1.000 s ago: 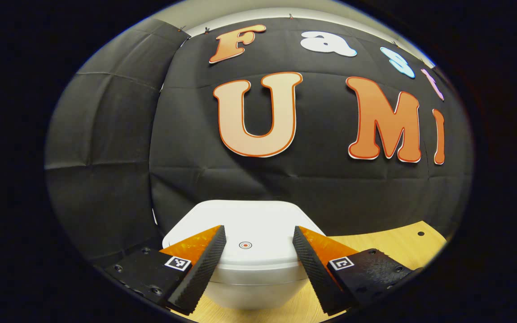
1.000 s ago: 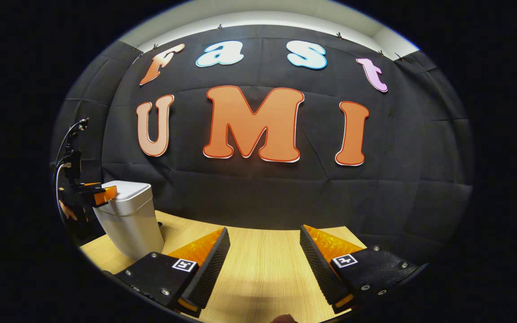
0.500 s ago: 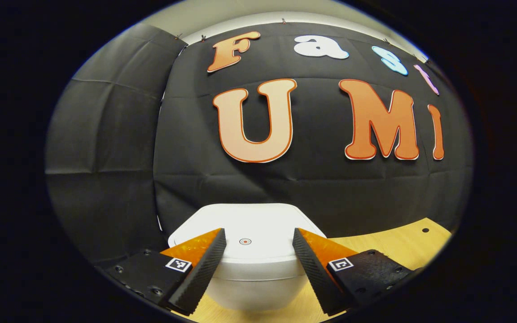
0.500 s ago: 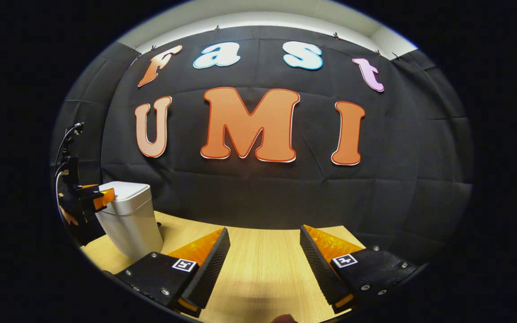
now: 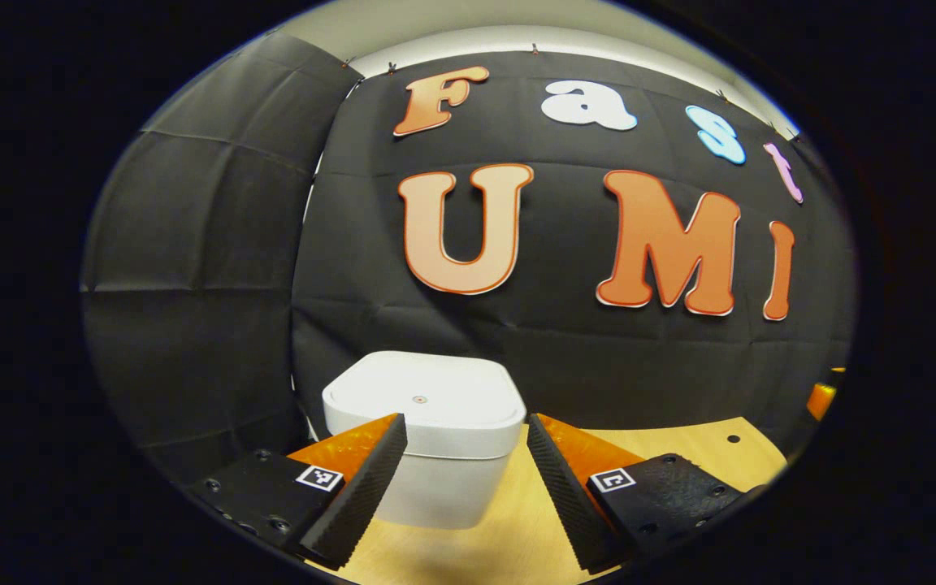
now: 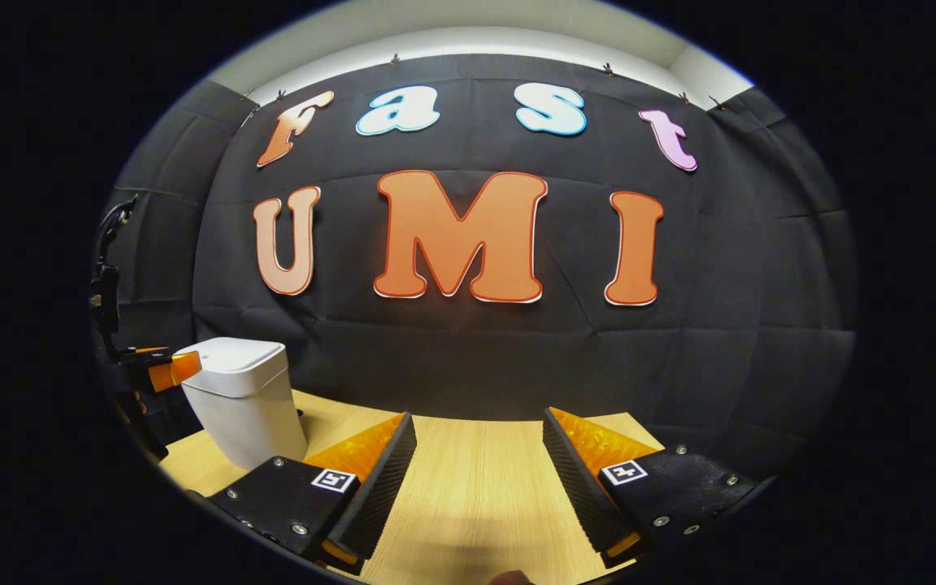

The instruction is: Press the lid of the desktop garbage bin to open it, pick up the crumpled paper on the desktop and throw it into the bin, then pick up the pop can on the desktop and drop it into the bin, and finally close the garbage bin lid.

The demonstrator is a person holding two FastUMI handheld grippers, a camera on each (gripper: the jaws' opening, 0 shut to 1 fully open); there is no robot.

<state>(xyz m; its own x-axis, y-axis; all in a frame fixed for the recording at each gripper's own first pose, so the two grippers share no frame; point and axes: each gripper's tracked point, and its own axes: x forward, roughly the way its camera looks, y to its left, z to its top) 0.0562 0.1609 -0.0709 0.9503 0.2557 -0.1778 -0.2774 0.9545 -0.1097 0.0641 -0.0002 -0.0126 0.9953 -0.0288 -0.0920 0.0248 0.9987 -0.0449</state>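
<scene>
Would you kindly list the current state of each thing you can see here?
Bin: upright on the table.
Bin lid: closed, nothing pressing on it.
Left gripper: open, holding nothing, short of the bin.
Right gripper: open, holding nothing, over the table.

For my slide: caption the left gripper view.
Open left gripper faces the closed bin on the table.
</scene>
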